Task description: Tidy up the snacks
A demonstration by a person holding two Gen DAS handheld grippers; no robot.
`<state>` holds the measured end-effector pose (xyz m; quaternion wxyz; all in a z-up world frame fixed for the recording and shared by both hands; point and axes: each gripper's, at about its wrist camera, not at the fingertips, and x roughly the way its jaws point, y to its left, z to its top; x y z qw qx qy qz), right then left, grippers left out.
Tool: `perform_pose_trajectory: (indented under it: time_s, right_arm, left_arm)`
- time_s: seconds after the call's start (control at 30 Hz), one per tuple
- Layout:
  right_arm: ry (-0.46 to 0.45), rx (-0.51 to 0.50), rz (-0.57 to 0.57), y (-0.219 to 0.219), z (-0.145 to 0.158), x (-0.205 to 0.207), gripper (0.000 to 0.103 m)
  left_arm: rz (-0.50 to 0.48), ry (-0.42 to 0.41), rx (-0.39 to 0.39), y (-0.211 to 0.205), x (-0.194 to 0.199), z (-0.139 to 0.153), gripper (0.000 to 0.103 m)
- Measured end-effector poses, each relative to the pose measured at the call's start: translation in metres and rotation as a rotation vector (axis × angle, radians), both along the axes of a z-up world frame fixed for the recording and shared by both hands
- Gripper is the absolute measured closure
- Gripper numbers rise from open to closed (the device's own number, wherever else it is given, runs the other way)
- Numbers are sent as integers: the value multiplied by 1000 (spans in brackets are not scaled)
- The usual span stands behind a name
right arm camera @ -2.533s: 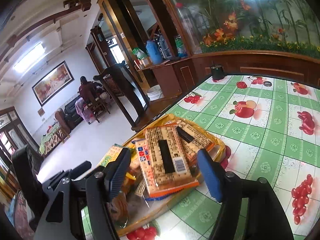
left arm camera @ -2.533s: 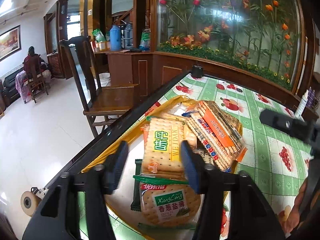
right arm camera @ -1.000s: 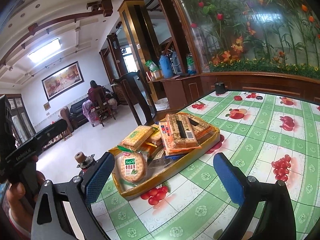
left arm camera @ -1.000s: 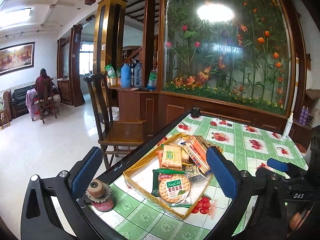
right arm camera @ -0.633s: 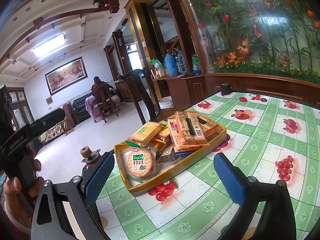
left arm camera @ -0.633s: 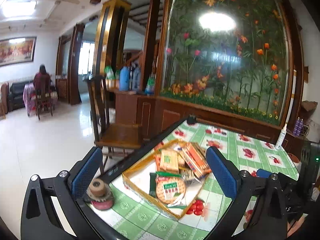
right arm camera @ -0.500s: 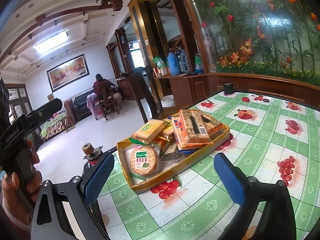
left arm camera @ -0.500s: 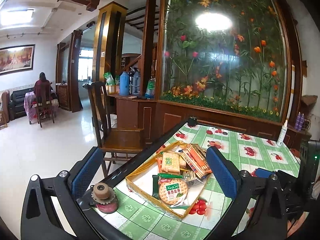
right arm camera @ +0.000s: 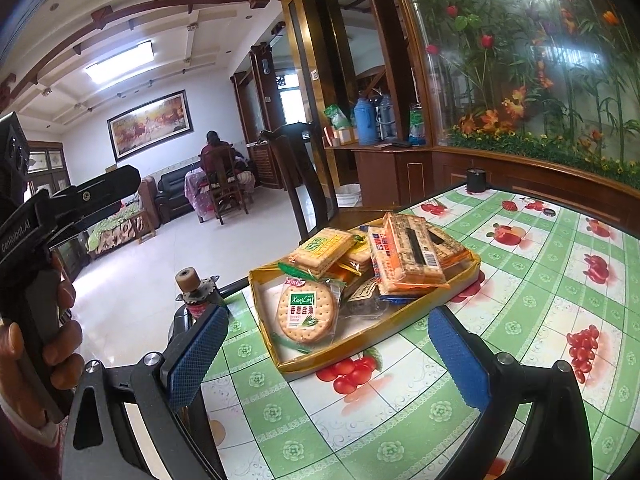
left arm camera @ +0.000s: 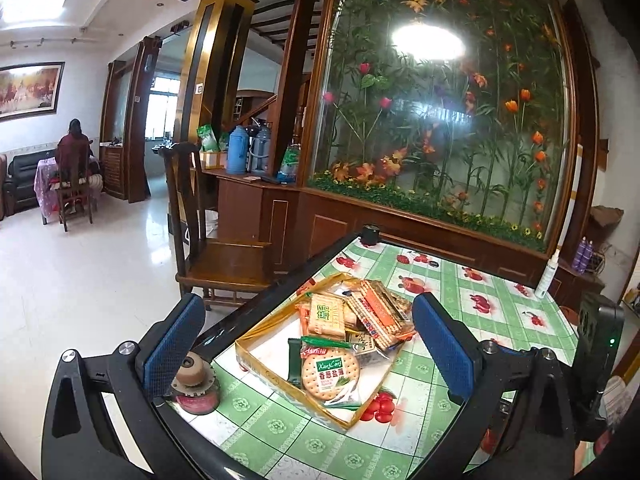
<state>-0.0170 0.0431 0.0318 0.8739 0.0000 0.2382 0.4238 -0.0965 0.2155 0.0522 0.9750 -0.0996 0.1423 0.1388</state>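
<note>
Gold tray (left arm camera: 256,336) heaped with cracker packs (right arm camera: 404,252); left claw (left arm camera: 308,340) and right claw (right arm camera: 328,344) released.

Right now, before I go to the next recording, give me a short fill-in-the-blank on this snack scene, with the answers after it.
1. The snack packets lie in a shallow ____ tray.
2. The round cracker packet sits at the tray's end nearer the ____.
3. Both the left gripper and the right gripper have their jaws ____.
4. The tablecloth is checked green and white with printed ____.

Missing words: yellow; spool; open; fruit
</note>
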Motion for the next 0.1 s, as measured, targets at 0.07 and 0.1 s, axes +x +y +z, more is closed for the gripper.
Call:
perform_pose_trajectory:
  time_s: [0.07,0.1]
  right_arm:
    - [1,1,0,0,0,0,2]
    - [4,3,0,0,-1,0,2]
  left_arm:
    - [8,1,7,0,-1,0,0]
    - [9,1,6,0,-1,0,0]
